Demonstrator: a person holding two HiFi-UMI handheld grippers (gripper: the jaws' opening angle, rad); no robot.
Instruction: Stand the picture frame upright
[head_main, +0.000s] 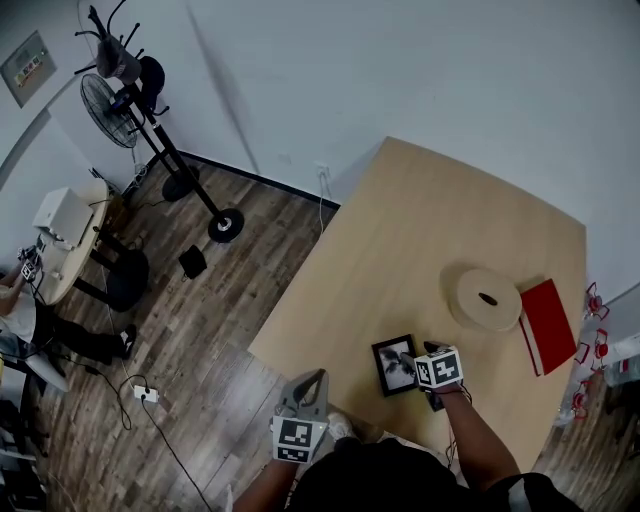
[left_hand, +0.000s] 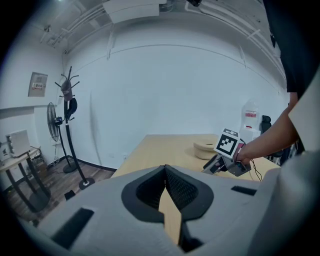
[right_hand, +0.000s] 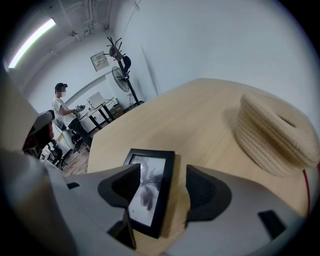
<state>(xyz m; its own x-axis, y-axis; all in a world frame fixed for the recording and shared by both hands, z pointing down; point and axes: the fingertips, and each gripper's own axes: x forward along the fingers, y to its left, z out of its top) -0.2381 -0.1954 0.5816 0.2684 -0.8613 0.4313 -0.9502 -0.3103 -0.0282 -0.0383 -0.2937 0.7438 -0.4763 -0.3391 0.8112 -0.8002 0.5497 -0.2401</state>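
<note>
Fingers (right_hand: 205, 192) of the right gripper (right_hand: 163, 176) are standing wide apart over the frame (right_hand: 150, 192), which is lying flat near the counter's (right_hand: 200, 110) edge and is awaiting raising, while the left gripper's (left_hand: 165, 170) fingers are sitting closed, empty.

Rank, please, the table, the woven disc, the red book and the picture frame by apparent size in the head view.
1. the table
2. the woven disc and the red book: too alike to separate
3. the picture frame, smallest
</note>
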